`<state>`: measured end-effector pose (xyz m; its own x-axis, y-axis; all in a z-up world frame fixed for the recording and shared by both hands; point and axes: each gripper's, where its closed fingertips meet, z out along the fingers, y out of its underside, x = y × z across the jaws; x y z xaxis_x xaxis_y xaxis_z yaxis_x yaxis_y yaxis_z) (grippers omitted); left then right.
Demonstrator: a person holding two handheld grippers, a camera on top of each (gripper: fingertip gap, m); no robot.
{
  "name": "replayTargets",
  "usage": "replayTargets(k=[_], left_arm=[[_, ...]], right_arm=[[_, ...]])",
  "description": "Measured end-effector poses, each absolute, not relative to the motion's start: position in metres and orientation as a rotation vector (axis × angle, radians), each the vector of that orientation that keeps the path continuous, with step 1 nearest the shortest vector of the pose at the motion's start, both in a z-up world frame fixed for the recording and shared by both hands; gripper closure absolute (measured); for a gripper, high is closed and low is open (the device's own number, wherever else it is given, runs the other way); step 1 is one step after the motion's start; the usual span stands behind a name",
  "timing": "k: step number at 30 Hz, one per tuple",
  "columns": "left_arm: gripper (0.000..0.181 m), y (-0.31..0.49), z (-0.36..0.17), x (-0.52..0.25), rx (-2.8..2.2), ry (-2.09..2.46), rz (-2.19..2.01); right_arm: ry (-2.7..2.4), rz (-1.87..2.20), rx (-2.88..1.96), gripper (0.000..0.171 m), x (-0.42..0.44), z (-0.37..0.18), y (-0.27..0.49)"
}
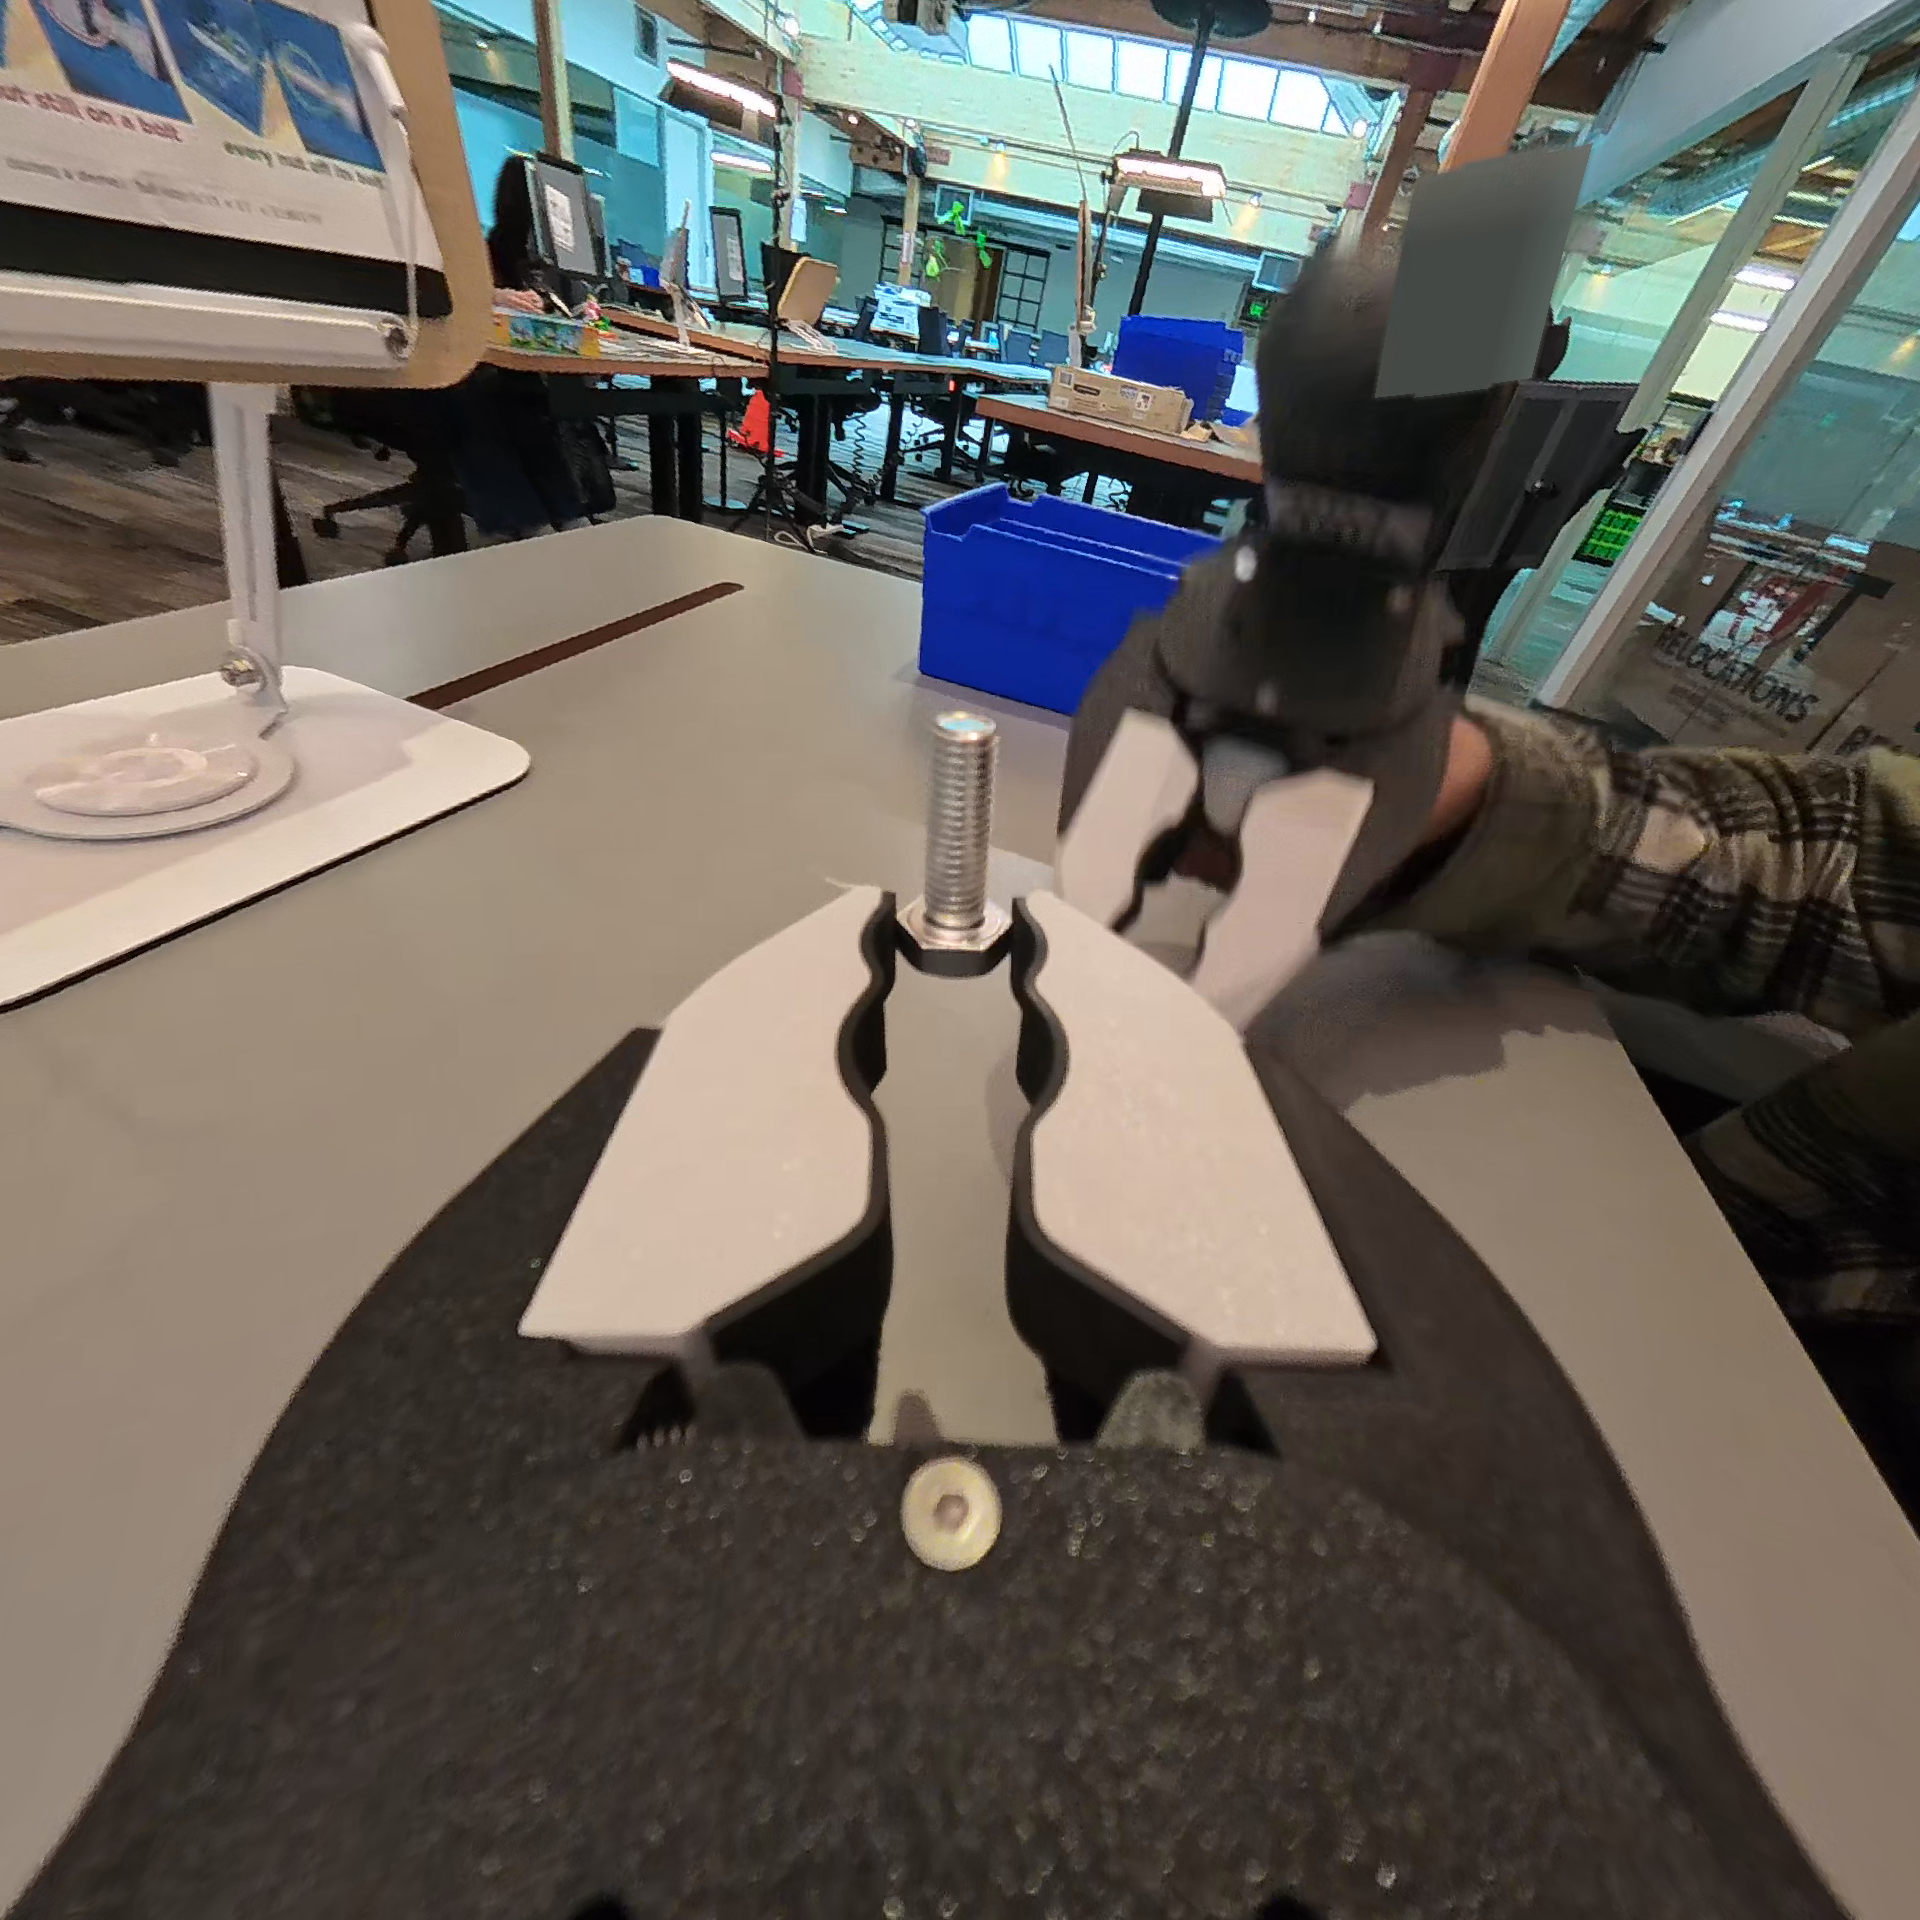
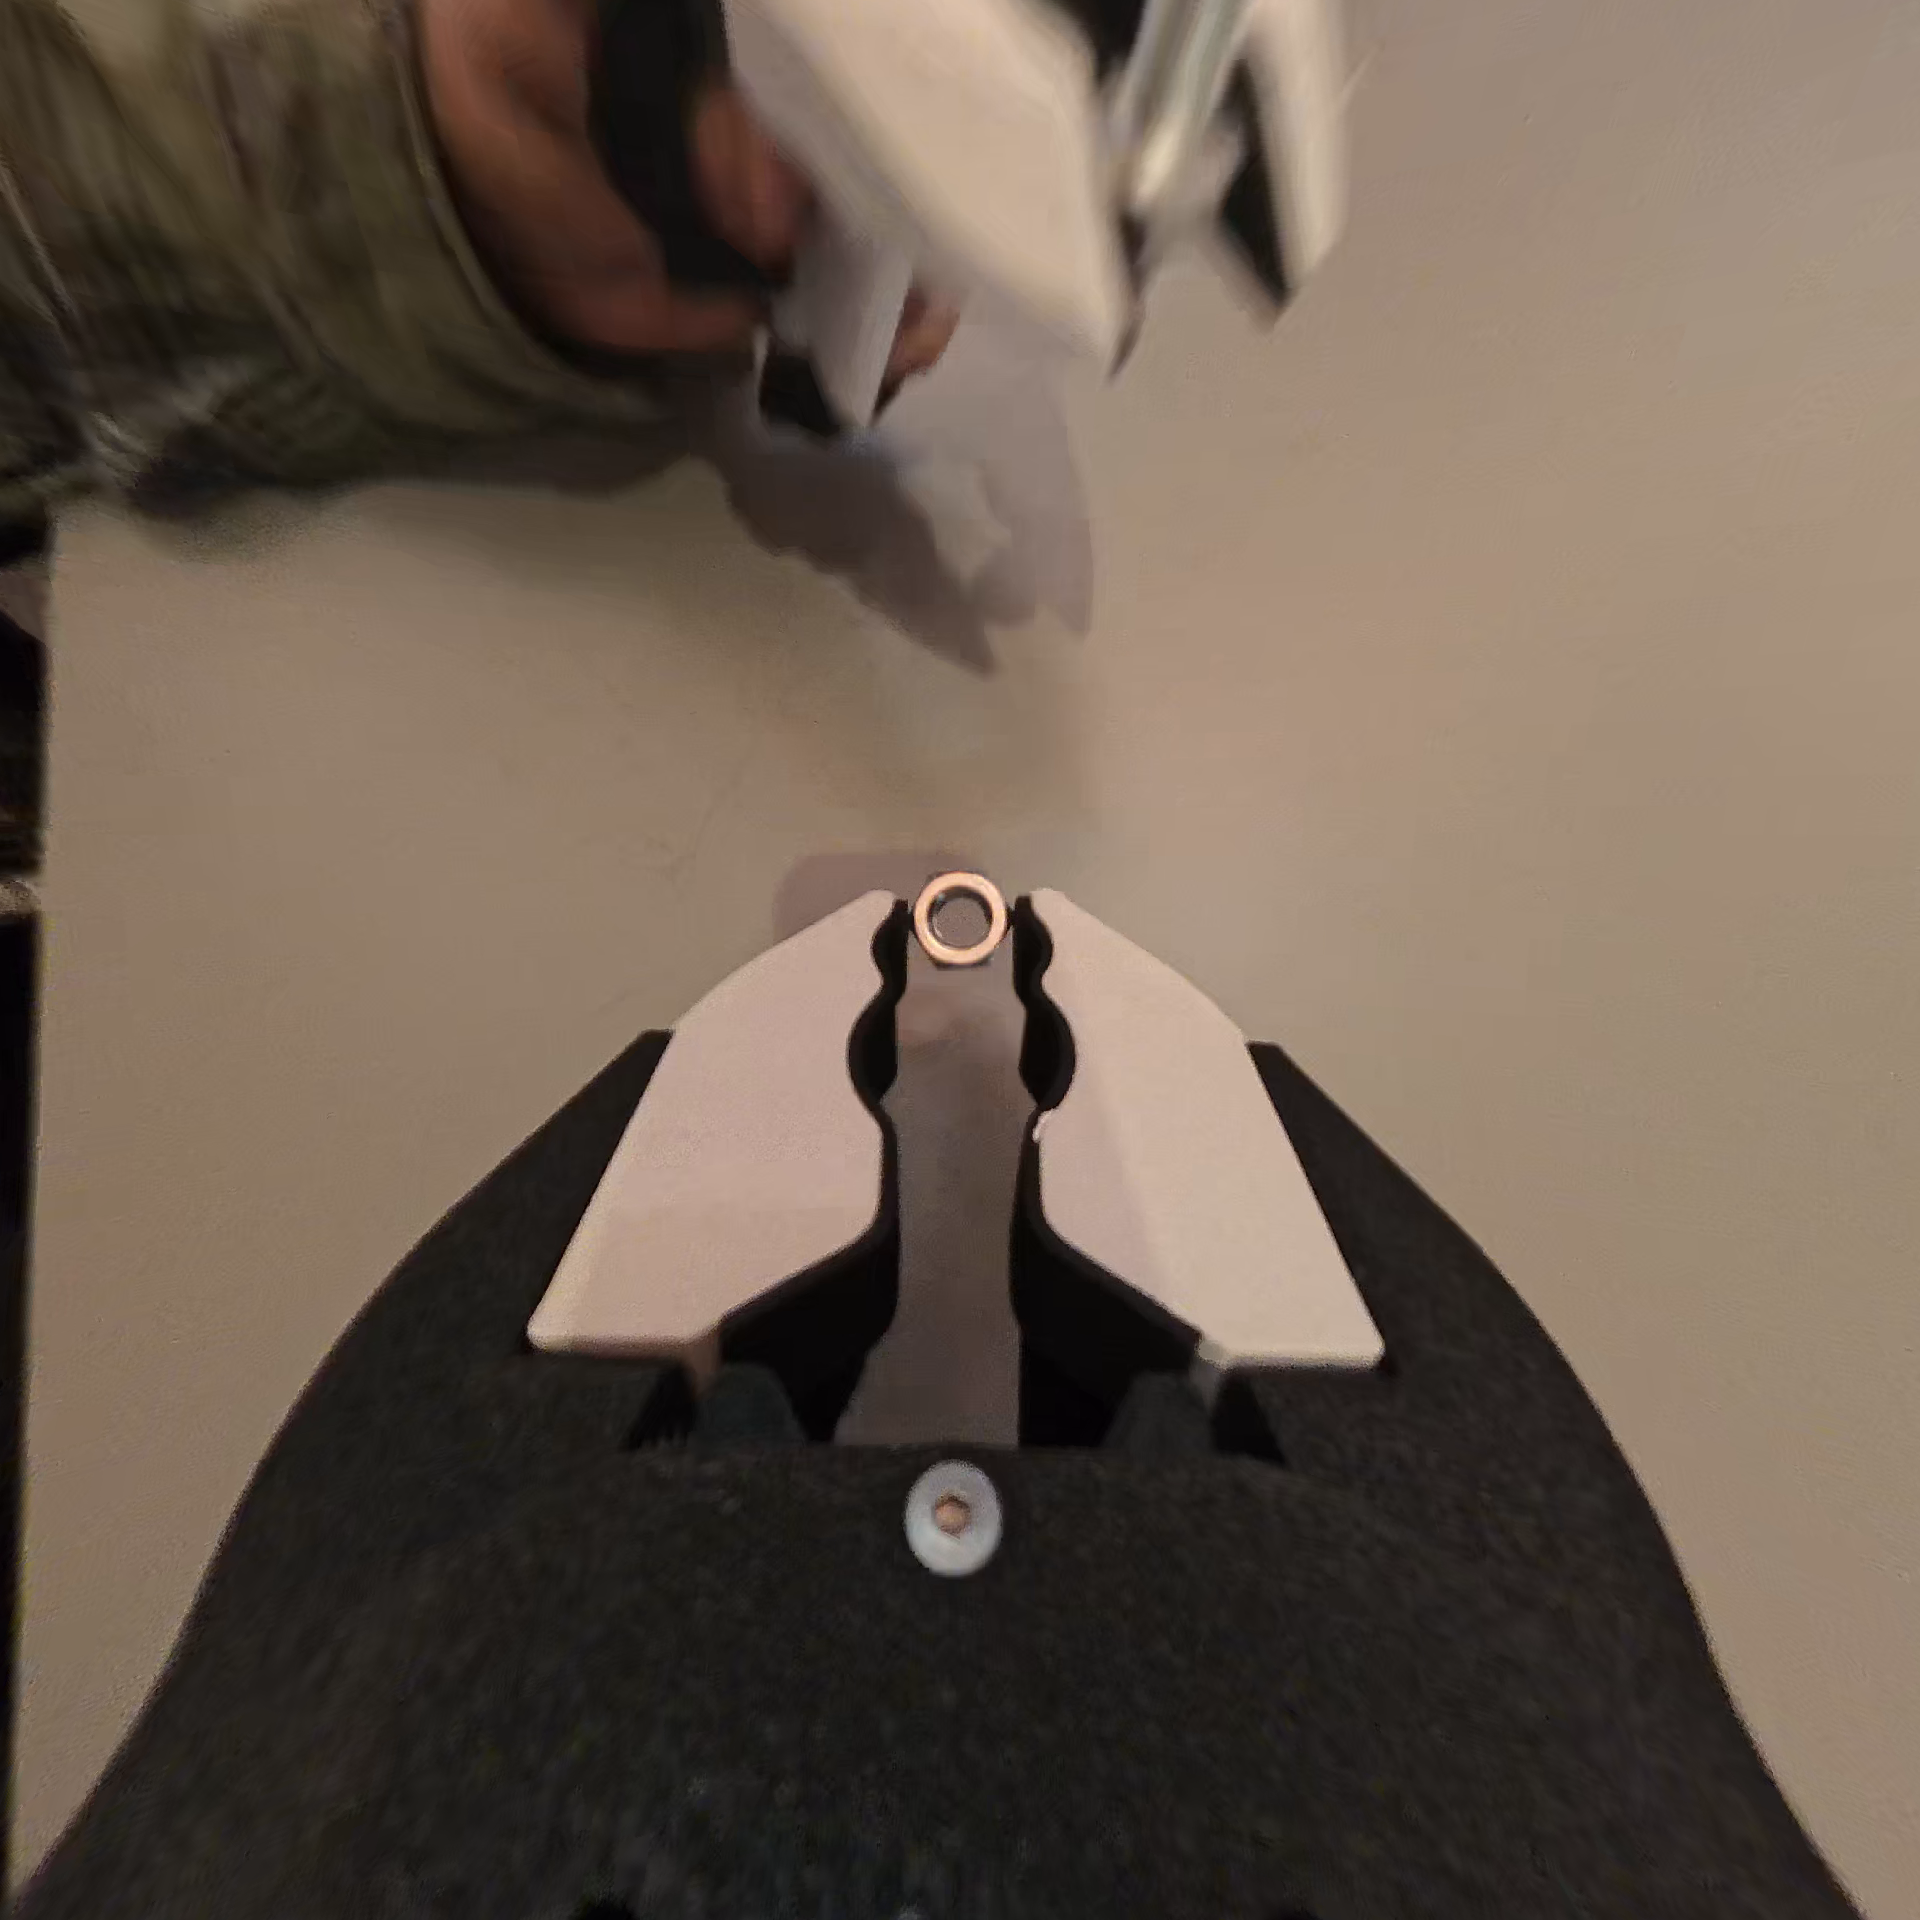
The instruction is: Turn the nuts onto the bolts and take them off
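Observation:
In the left wrist view my left gripper (image 1: 954, 920) is shut on the hex head of a silver bolt (image 1: 961, 821). The bolt stands upright with its threaded shaft pointing up. In the right wrist view my right gripper (image 2: 958, 914) points down at the grey table (image 2: 1455, 727) and is shut on a small silver nut (image 2: 958, 927) seen end-on. I cannot tell whether the nut touches the table. The right gripper (image 1: 1184, 956) also shows in the left wrist view, just right of the bolt. The left gripper (image 2: 1039, 208) and bolt (image 2: 1174, 104) show blurred at the top.
A white stand base (image 1: 156, 769) holding a sign board (image 1: 208, 156) sits on the table at the far left. A blue bin (image 1: 1039, 592) stands beyond the table's far edge. A person's plaid sleeve (image 1: 1662, 862) reaches in from the right. Desks and chairs fill the room behind.

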<state>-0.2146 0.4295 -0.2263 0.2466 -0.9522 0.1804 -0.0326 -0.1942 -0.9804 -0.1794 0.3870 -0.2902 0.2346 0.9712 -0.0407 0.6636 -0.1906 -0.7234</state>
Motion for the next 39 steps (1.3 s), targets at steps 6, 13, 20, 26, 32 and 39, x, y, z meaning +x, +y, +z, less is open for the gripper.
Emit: replayTargets(k=[6,13,20,26,32,39], left_arm=[[0.161,0.412,-0.228,-0.196,-1.457,1.080,-1.068],[0.161,0.401,-0.235,-0.182,-1.452,1.172,-0.991],[0.161,0.399,-0.234,-0.181,-1.449,1.173,-1.000],[0.161,0.397,-0.233,-0.180,-1.443,1.179,-1.005],[0.161,0.396,-0.228,-0.181,-1.427,1.155,-1.047],[0.161,0.394,-0.229,-0.179,-1.425,1.161,-1.061]], right_arm=[[-1.431,0.752,-1.747,0.152,-0.179,-0.184,0.397],[-1.579,0.668,-1.763,0.152,-0.196,-0.182,0.393],[-1.627,0.673,-1.811,0.152,-0.201,-0.194,0.394],[-1.663,0.685,-1.805,0.152,-0.203,-0.195,0.393],[-1.644,0.745,-1.778,0.152,-0.202,-0.191,0.393],[-1.658,0.737,-1.772,0.152,-0.203,-0.193,0.392]])
